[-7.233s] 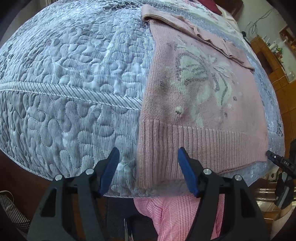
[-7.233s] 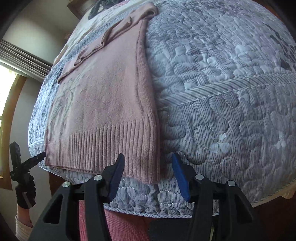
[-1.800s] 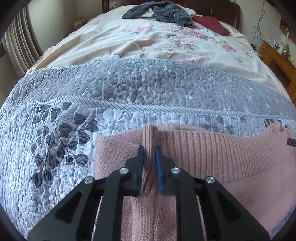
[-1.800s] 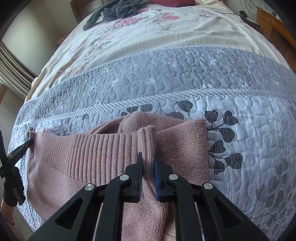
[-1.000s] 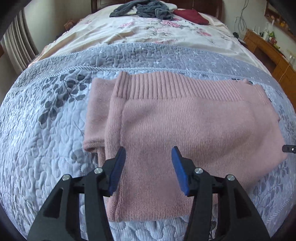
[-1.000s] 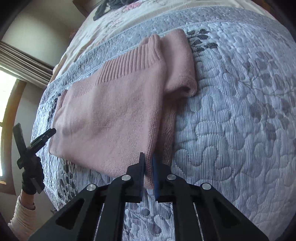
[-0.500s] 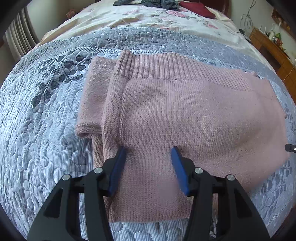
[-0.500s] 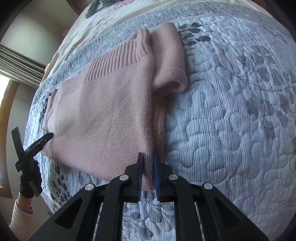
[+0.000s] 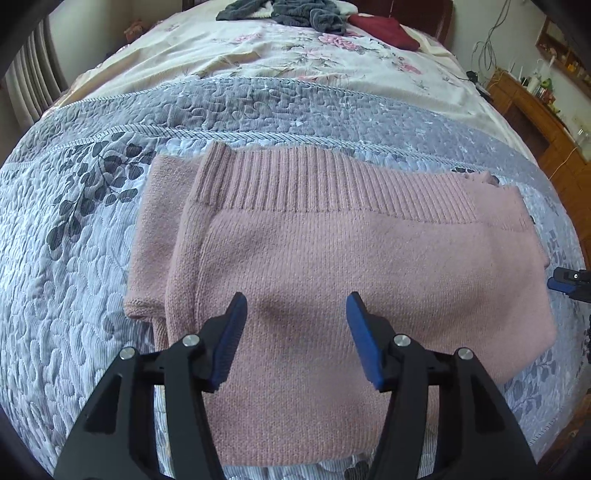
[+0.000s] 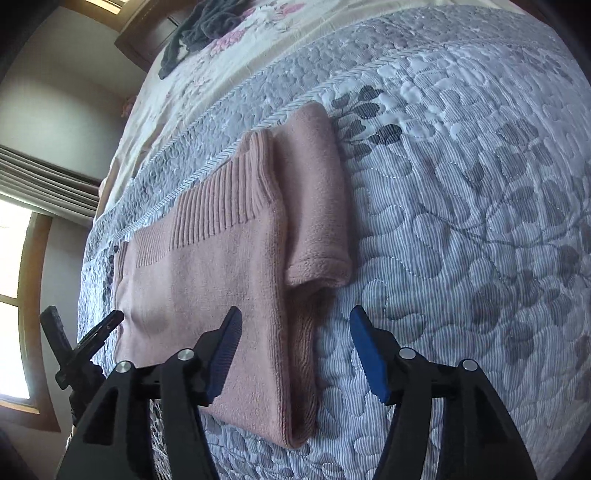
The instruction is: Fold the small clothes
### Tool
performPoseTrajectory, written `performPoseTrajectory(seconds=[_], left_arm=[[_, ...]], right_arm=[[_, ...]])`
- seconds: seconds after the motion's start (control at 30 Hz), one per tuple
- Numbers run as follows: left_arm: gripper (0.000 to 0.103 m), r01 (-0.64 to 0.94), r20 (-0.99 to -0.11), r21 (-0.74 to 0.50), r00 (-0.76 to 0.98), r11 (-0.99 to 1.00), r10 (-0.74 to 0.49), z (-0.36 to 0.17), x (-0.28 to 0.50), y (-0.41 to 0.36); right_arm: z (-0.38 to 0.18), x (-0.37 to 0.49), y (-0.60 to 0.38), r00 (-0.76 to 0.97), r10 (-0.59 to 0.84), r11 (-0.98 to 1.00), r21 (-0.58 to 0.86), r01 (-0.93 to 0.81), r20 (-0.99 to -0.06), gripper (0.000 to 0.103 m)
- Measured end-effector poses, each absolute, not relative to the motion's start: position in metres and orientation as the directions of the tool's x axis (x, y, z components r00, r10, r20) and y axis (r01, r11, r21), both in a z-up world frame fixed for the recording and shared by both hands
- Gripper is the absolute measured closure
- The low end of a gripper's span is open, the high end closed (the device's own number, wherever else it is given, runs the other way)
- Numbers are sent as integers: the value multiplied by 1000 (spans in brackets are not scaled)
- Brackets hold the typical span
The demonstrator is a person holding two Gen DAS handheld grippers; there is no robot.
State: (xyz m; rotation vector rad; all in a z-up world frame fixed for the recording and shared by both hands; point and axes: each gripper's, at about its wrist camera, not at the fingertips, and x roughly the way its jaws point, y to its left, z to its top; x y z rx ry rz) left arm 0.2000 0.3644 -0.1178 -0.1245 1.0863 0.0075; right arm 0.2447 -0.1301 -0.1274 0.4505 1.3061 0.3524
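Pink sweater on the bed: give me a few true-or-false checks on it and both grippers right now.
1. The left gripper is open, its fingers apart above the pink sweater. True.
2. The right gripper is shut on the sweater's edge. False: it is open and grips nothing.
3. The sweater lies folded on the grey quilt, ribbed hem on the far side. True.
4. The sweater lies spread out flat, its butterfly design showing. False: it is folded over, plain knit facing up.
5. A dark grey garment lies at the far end of the bed. True.
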Motion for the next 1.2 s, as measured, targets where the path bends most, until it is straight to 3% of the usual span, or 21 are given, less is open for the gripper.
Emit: performPoseTrajectory(seconds=[0.47,0.6,0.67,0.7,1.2], left_arm=[[44,-69,-895,-119,440,991,-77,-136,215,364],[43,-61,-895,-107,441,992,-69,-139,215,363],[42,-61,-893,-113,444,992,-74,-141,215,365],[42,-62,-892,-117,445,991,-78,-141,215,365],[42,-55,-884,-127,459,990,-88,-145,212,366]], right_arm=[[-153,266,-112,262,534,830,557,15,-804,41],[-155,268,-120,283,529,829,558,30,-800,55],[-157,269,-120,283,554,811,584,28,-783,72],[-158,269,-121,277,576,796,605,25,-769,76],[-168,267,-113,293,544,815,578,38,-786,78]])
